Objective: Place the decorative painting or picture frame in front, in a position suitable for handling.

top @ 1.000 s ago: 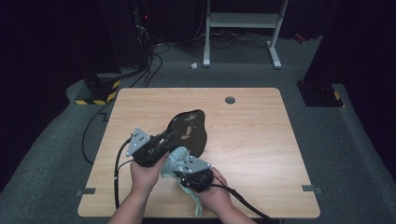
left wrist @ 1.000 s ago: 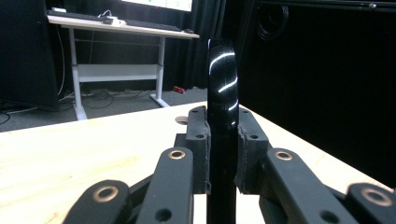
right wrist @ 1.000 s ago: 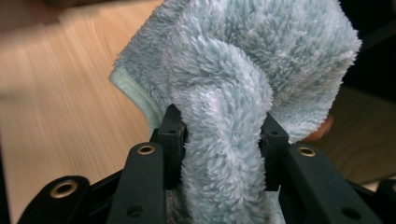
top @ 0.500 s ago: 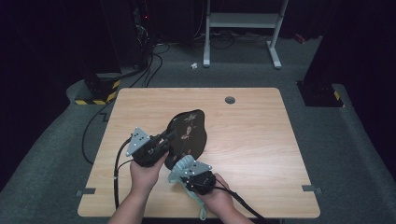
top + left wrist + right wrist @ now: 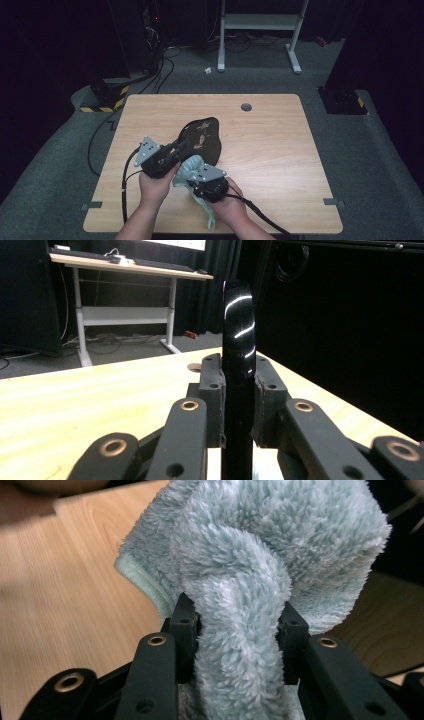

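A black plate (image 5: 202, 135) with a pale flower pattern stands tilted over the wooden table (image 5: 275, 150). My left gripper (image 5: 176, 149) is shut on the plate's near-left rim. In the left gripper view the plate (image 5: 239, 330) rises edge-on between the pads of my left gripper (image 5: 239, 390). A fluffy light blue cloth (image 5: 190, 167) lies against the plate's lower edge, and its tail hangs towards the near table edge. My right gripper (image 5: 196, 175) is shut on the cloth. In the right gripper view the bunched cloth (image 5: 260, 555) bulges out above the pads of my right gripper (image 5: 235, 625).
A small round grommet (image 5: 246, 106) sits near the table's far edge. Beyond the table are a white desk frame (image 5: 260, 20), floor cables (image 5: 165, 55) and a yellow-and-black striped block (image 5: 102, 106) at the far left corner.
The right gripper with the cloth drew back towards the near edge, then came back up against the plate. The left gripper and the plate stayed nearly still.
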`<control>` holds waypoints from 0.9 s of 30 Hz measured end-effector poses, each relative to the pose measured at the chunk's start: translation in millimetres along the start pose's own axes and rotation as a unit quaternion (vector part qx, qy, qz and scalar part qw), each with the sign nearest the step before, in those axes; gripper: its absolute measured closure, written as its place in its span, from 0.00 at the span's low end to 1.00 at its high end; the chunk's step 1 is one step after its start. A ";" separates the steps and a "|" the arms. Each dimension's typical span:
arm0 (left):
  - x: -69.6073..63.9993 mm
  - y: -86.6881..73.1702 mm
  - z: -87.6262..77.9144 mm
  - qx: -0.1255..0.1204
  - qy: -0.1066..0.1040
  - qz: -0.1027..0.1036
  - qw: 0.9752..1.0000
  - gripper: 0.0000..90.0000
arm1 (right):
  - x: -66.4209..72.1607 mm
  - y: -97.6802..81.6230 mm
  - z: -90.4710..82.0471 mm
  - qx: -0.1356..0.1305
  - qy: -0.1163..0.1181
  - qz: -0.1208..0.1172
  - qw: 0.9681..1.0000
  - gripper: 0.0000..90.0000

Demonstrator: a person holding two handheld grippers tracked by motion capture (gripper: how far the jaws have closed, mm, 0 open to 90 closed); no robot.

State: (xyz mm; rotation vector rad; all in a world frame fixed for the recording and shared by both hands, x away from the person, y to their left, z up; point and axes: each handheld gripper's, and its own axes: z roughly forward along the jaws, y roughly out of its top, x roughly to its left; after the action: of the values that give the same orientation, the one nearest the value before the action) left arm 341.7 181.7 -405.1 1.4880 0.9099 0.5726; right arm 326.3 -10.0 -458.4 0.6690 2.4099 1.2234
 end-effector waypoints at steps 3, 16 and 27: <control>-0.5 -0.3 0.1 -0.001 0.000 0.000 1.000 0.87 | -0.1 8.0 -5.0 -0.012 -0.004 0.000 1.000 0.70; -0.1 -0.6 -0.2 -0.002 0.000 0.000 1.000 0.87 | 0.5 -26.0 14.1 0.020 0.009 0.011 1.000 0.69; -1.2 -0.4 -0.3 -0.001 0.001 0.002 1.000 0.87 | 0.6 -45.5 24.6 0.063 0.019 0.014 0.998 0.69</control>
State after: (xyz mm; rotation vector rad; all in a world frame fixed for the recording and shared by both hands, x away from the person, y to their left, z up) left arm 340.7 180.9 -405.2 1.4882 0.9078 0.5779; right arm 327.0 -17.0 -509.7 0.7250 2.5335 1.1125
